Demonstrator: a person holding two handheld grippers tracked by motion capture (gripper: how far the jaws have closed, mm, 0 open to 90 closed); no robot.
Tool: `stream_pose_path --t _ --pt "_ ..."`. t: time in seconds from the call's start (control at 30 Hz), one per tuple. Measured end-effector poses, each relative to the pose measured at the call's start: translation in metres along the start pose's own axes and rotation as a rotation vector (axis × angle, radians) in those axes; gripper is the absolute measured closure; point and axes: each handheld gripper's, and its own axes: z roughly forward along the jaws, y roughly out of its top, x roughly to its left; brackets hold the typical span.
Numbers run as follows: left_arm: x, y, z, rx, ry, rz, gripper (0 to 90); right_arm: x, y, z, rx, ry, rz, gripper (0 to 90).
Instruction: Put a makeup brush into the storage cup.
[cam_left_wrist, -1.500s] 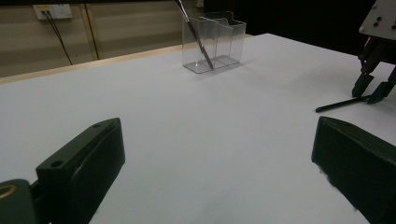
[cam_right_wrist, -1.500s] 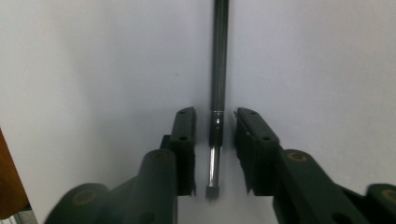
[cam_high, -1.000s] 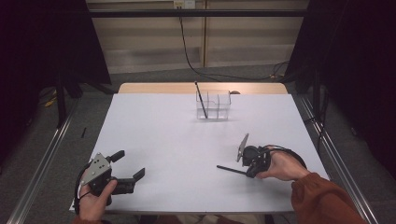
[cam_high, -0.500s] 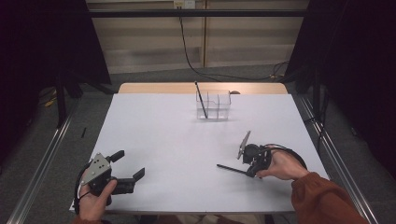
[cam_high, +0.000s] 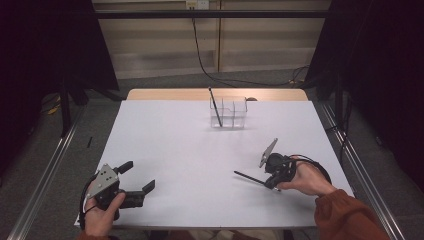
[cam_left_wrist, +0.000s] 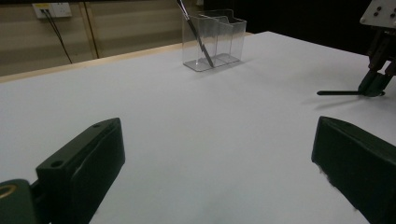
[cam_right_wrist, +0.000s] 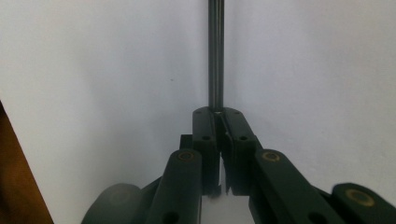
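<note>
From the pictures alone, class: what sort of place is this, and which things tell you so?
Probably a lab or recording setup, not a home: a bare white table, dark curtains on both sides, and a person working a hand-held right gripper clamped on a thin black stick.

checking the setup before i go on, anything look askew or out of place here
Nothing stands out. The clear organizer stands upright at the table's far edge with one black pen leaning inside it. The right tool is shut on a second pen; the left tool is open.

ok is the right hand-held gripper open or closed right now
Shut. In its own view the right hand-held gripper has both jaws pressed together on the thin dark rod, which sticks out ahead over the white table.
</note>
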Motion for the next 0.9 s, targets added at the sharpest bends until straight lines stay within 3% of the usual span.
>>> stream_pose_path --t 0.17,0.3,0.77,0.9 --pt "0.000 0.000 0.000 -0.001 0.002 -0.005 2.7 0.001 -0.002 -0.006 -0.044 -0.002 0.018 84.4" --pt "0.000 0.000 -0.001 -0.004 0.001 -0.004 2.7 0.001 -0.005 -0.010 -0.098 0.000 0.055 84.4" --pt "0.000 0.000 -0.001 -0.006 0.000 -0.005 2.7 0.000 -0.015 -0.020 -0.293 0.007 0.096 84.3" --pt "-0.001 0.000 -0.001 -0.005 -0.003 -0.006 2.6 0.000 -0.015 -0.023 -0.325 -0.011 0.118 84.3"
